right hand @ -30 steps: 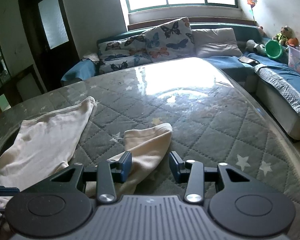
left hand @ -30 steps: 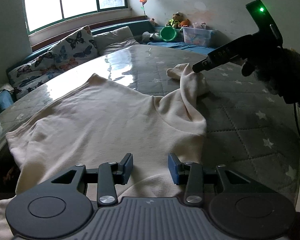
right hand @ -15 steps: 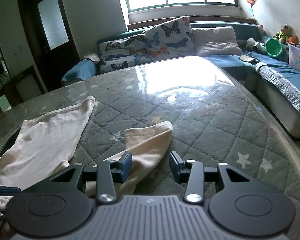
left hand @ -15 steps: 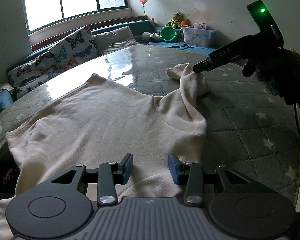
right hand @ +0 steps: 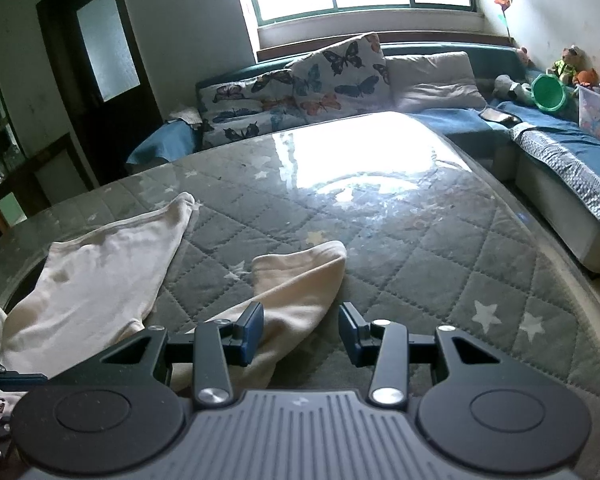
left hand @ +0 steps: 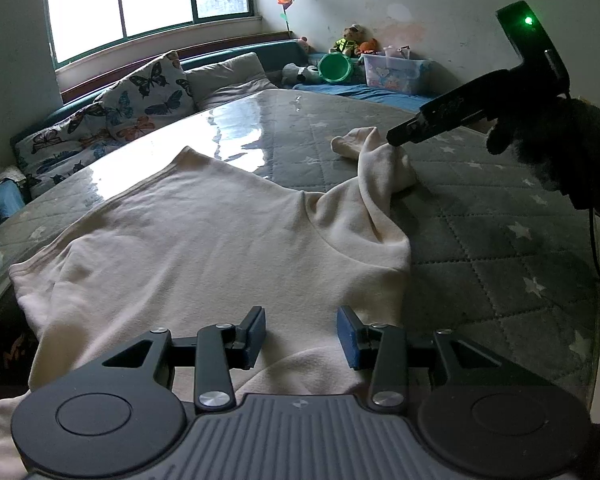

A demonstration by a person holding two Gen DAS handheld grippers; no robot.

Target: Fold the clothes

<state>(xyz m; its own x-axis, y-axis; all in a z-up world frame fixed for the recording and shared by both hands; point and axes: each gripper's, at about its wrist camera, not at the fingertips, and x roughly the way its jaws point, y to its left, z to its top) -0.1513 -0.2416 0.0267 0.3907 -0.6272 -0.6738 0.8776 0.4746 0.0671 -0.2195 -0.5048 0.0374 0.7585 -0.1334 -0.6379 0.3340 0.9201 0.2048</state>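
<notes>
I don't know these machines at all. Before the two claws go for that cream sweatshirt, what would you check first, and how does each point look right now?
1. Sweatshirt body lies flat on the quilted table: ok.
2. Right sleeve straightened: not ok, it lies bunched and twisted.
3. Left claw open and empty over the fabric: ok.
4. Right claw open and empty, with the sleeve under its left pad: ok.
5. Table beyond the sleeve free for the fold: ok.
6. Sweatshirt's near hem: cannot tell, hidden by the left claw's body.
</notes>
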